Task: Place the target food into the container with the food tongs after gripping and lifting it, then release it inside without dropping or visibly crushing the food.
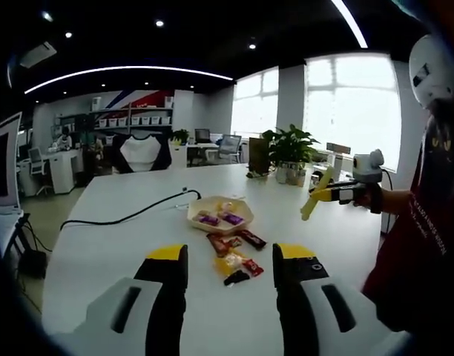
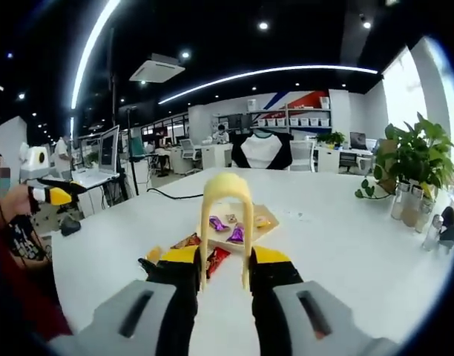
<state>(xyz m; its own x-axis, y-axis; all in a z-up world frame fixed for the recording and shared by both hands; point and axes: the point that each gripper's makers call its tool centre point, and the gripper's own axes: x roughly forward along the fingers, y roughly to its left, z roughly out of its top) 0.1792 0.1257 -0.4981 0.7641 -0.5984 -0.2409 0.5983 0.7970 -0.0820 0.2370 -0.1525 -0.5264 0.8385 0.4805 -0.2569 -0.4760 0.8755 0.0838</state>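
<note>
Holding yellow tongs (image 2: 225, 222) clamped in right gripper (image 2: 225, 271); left gripper (image 1: 231, 259) jaws apart, empty. Approaching snacks (image 1: 234, 259) beside tray (image 1: 205, 205); next, pinching one gently.

tongs (image 2: 225, 222): matt yellow plastic | wrappers (image 1: 234, 252): glossy foil | table (image 1: 123, 245): smooth matt white

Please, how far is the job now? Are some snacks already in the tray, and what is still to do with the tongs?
Done: a few wrapped snacks already lie in the tray. In hand: the right gripper holds the yellow tongs, whose tips hang open with nothing between them. Left: several snack packets lie on the white table beside the tray, none picked up yet. The left gripper is open and idle.
</note>
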